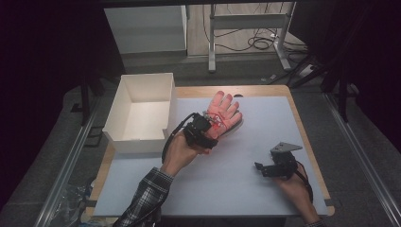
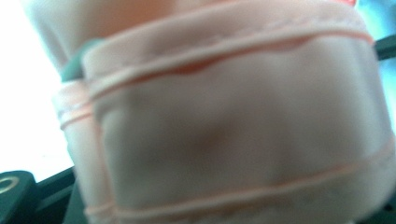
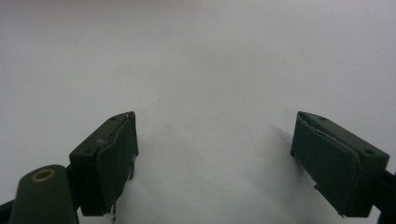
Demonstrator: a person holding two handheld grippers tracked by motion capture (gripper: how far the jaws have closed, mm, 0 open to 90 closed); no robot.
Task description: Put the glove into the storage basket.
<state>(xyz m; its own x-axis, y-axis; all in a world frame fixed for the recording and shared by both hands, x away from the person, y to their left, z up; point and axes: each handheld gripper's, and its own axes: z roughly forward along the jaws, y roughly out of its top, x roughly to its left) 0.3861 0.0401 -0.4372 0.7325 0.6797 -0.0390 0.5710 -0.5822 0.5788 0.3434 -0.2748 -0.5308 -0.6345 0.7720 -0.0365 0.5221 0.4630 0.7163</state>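
Note:
A pink-orange glove (image 1: pixel 226 109) with spread fingers is held up just above the back middle of the table. My left gripper (image 1: pixel 212 125) is shut on the glove's cuff end, with the hand coming in from below left. In the left gripper view, the glove's pale pink hemmed cuff (image 2: pixel 233 130) presses close to the camera and hides the jaws. My right gripper (image 1: pixel 259 167) rests low at the right front of the table. Its jaws stand wide apart, and the right gripper view has nothing between my right gripper's (image 3: pixel 215 128) jaws but bare grey table.
An open white box (image 1: pixel 135 142) stands at the table's left back edge, just left of the left hand. The pale grey mat (image 1: pixel 236 189) covers the wooden tabletop. Beyond the table are desk legs and cables (image 1: pixel 257 42) on the floor.

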